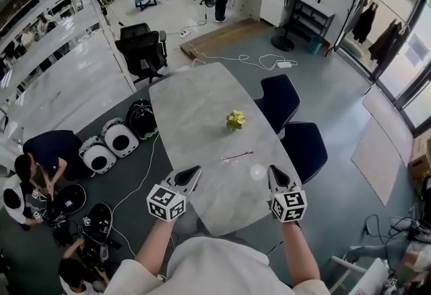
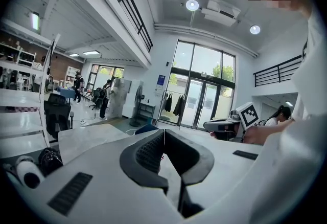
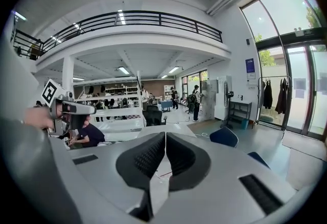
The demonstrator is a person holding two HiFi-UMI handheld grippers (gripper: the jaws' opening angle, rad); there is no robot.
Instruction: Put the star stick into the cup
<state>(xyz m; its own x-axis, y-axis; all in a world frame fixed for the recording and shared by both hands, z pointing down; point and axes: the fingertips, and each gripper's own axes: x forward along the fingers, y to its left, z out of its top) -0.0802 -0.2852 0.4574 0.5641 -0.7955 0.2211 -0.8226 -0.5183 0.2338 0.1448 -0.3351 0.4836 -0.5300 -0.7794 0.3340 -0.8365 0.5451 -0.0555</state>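
Your left gripper (image 1: 194,172) and right gripper (image 1: 275,172): closed, empty, short of thin red star stick (image 1: 237,155) and clear cup (image 1: 257,171), apparently readying

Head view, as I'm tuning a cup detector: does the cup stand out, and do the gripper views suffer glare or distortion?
Head view: the cup is faint, pale against the grey table. Left gripper view: bright glass doors, fisheye bending. Right gripper view: same bending, dark round corners.
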